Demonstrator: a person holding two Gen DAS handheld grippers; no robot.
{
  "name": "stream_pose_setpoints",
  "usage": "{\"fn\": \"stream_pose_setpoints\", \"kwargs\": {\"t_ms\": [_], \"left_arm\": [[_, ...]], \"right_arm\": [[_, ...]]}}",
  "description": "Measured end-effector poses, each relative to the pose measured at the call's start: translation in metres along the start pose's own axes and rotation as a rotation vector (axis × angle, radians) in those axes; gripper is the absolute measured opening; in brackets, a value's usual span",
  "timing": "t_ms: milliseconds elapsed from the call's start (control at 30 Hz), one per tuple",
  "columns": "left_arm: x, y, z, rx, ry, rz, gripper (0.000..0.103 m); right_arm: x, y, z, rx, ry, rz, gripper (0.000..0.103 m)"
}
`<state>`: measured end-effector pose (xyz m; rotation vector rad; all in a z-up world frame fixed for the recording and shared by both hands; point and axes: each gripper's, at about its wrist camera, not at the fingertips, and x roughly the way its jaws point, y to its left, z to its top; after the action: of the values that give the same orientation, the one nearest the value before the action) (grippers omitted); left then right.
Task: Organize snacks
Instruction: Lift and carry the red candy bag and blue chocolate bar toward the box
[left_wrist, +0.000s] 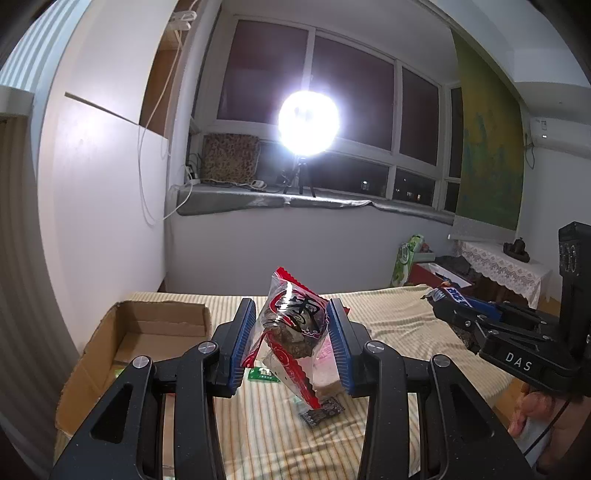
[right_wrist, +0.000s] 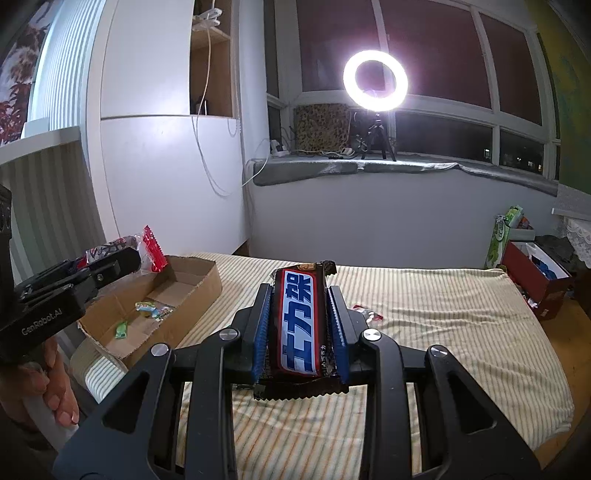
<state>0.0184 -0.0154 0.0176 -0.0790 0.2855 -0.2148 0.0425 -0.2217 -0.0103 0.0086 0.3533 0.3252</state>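
My left gripper (left_wrist: 291, 332) is shut on a clear snack packet with red edges (left_wrist: 291, 328) and holds it above the striped bed cover (left_wrist: 399, 332). It also shows at the left of the right wrist view (right_wrist: 110, 269), above the cardboard box (right_wrist: 192, 291). My right gripper (right_wrist: 299, 317) is shut on a brown chocolate bar with a blue and white label (right_wrist: 300, 321), held above the bed. That gripper with its bar shows at the right of the left wrist view (left_wrist: 454, 306). The open cardboard box (left_wrist: 110, 350) lies at the bed's left edge with a few small sweets inside (right_wrist: 147, 310).
Small sweets lie on the cover: a dark one (left_wrist: 321, 410), a green one (left_wrist: 262, 374) and a red one (right_wrist: 369, 314). A red box (right_wrist: 535, 280) and a green bag (right_wrist: 498, 240) stand on the floor at the right. A ring light (right_wrist: 375, 79) stands on the windowsill.
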Motion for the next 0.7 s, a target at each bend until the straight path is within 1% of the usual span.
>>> {"fn": "stream_pose_setpoints", "kwargs": {"t_ms": [133, 267, 400, 567, 700], "left_arm": [[-0.002, 0.012, -0.003, -0.018, 0.001, 0.001, 0.038], [-0.009, 0.032, -0.005, -0.040, -0.004, 0.020, 0.038], [-0.020, 0.063, -0.009, -0.071, -0.011, 0.070, 0.038], [-0.035, 0.103, -0.016, -0.104, -0.009, 0.153, 0.038], [-0.048, 0.127, -0.019, -0.125, -0.015, 0.215, 0.038]], "right_arm": [[0.011, 0.020, 0.000, -0.029, 0.022, 0.020, 0.030], [0.031, 0.054, 0.004, -0.074, 0.044, 0.064, 0.030], [0.048, 0.093, 0.009, -0.121, 0.056, 0.134, 0.030], [0.067, 0.140, 0.012, -0.170, 0.064, 0.229, 0.030], [0.074, 0.167, 0.011, -0.201, 0.064, 0.280, 0.030]]}}
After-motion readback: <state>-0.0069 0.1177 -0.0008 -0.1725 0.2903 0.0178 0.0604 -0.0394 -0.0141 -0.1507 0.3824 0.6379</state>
